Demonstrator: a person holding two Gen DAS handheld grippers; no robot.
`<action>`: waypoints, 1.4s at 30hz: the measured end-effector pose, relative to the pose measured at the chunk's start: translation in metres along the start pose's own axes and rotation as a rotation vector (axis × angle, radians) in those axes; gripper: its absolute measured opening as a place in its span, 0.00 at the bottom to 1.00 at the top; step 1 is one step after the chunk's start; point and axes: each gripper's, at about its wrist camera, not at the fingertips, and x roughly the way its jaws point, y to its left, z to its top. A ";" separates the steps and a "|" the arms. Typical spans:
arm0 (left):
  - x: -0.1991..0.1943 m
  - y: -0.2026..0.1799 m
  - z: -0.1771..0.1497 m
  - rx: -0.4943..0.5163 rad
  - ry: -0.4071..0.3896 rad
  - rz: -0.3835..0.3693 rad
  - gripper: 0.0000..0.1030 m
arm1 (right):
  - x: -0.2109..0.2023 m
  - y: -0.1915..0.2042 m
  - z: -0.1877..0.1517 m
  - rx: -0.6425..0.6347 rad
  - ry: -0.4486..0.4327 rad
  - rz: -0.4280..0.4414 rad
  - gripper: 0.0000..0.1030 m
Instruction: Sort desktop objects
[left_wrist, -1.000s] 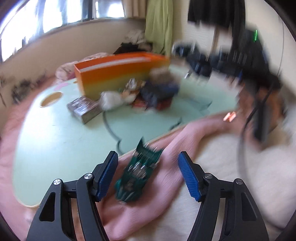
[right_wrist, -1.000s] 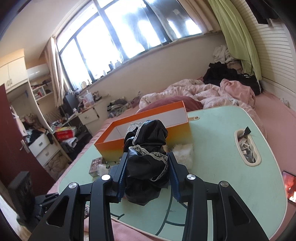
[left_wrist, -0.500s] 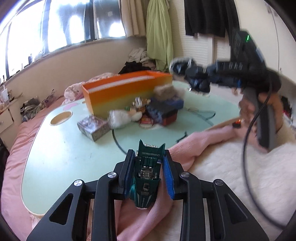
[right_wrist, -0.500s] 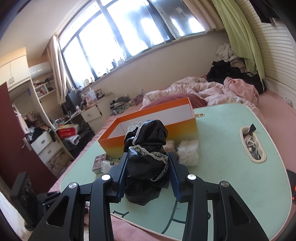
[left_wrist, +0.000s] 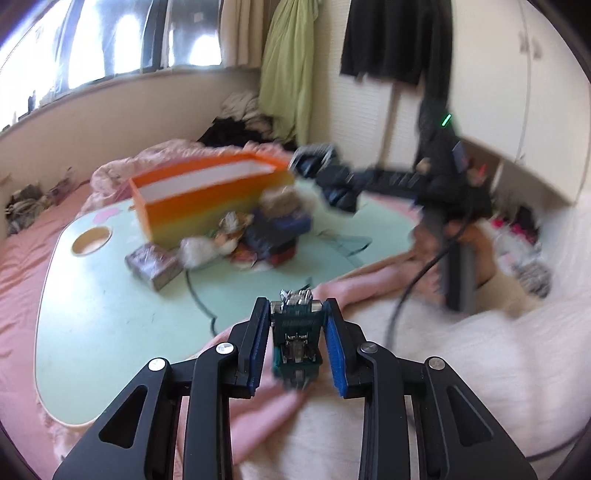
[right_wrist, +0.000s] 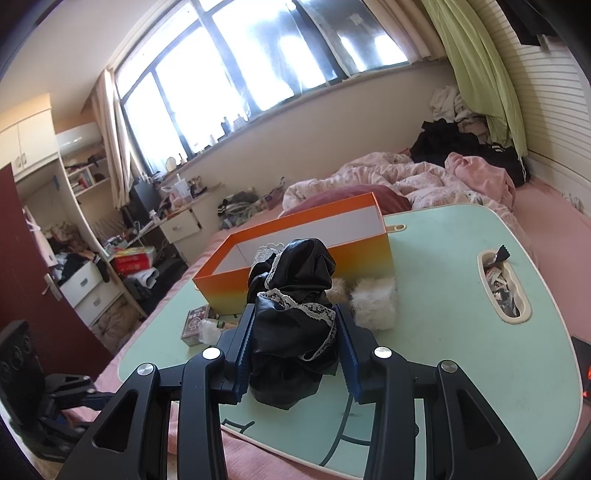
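My left gripper (left_wrist: 297, 328) is shut on a small green toy car (left_wrist: 296, 341), lifted above pink and white bedding at the near edge of the mint-green table (left_wrist: 96, 314). My right gripper (right_wrist: 293, 339) is shut on a bundle of black cloth with white lace trim (right_wrist: 293, 291), held above the table (right_wrist: 443, 332) in front of the orange box (right_wrist: 306, 240). In the left wrist view that right gripper (left_wrist: 332, 181) shows blurred to the right of the orange box (left_wrist: 207, 199), with the person's hand (left_wrist: 461, 240) on its handle.
A pile of small items (left_wrist: 258, 236) and a patterned card box (left_wrist: 153, 264) lie beside the orange box. A white fluffy thing (right_wrist: 375, 304) sits by the box. The table has a round cup hole (left_wrist: 91, 240) and a slot full of scraps (right_wrist: 502, 291). Bedding and clothes surround the table.
My left gripper closed on the green toy car and lifted it off the pink bedding. The right gripper kept its hold on the black cloth and barely moved.
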 end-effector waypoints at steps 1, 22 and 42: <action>-0.008 -0.003 0.006 0.014 -0.032 0.014 0.29 | 0.000 0.000 0.000 0.000 -0.001 0.002 0.39; 0.109 0.086 0.125 -0.264 -0.216 0.223 0.32 | 0.091 0.001 0.076 -0.028 0.001 -0.169 0.70; 0.092 0.036 0.000 -0.189 0.089 0.370 0.82 | 0.037 0.006 -0.058 -0.227 0.255 -0.258 0.89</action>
